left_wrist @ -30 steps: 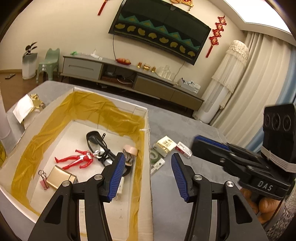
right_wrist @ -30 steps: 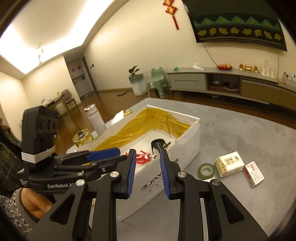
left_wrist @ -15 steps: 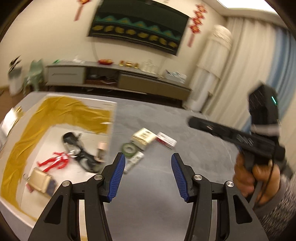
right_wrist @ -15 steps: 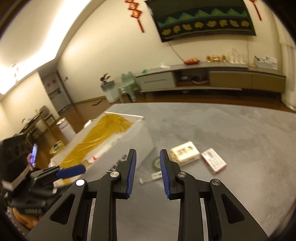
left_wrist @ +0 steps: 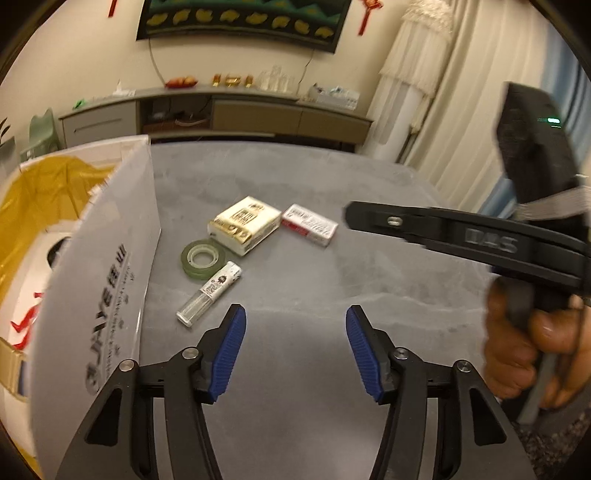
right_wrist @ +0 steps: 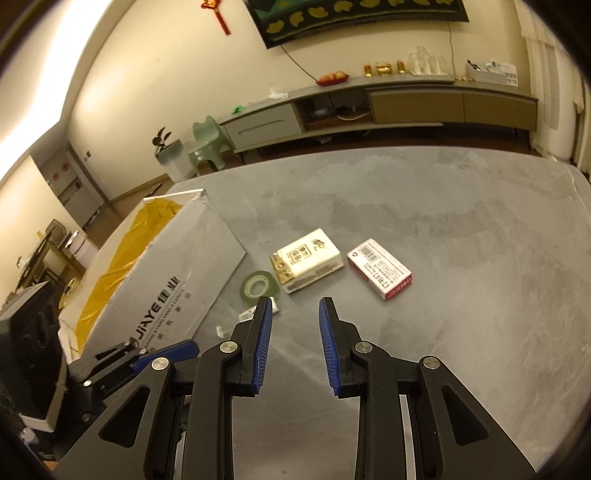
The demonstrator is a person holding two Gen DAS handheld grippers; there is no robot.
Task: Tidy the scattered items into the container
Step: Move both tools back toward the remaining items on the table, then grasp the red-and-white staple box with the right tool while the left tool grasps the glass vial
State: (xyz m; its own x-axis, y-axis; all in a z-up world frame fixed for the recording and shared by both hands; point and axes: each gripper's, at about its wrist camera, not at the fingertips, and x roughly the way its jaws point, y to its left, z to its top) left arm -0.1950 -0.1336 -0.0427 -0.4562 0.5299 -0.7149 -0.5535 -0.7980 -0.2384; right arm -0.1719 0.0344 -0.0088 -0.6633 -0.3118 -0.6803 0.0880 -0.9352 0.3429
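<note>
You're working in a living room with cream walls (right_wrist: 147, 74), a long low grey cabinet (right_wrist: 369, 99), a dark hanging (left_wrist: 240, 22) above it, pale curtains (left_wrist: 454, 110), and a green chair (right_wrist: 207, 144).

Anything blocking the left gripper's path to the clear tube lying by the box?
Nothing visible. The left gripper is open over bare grey tabletop, and the clear plastic tube with a white cap lies just ahead, to its left. The green tape roll touches the tube's far end; the white cardboard box wall stands beside it.
</note>
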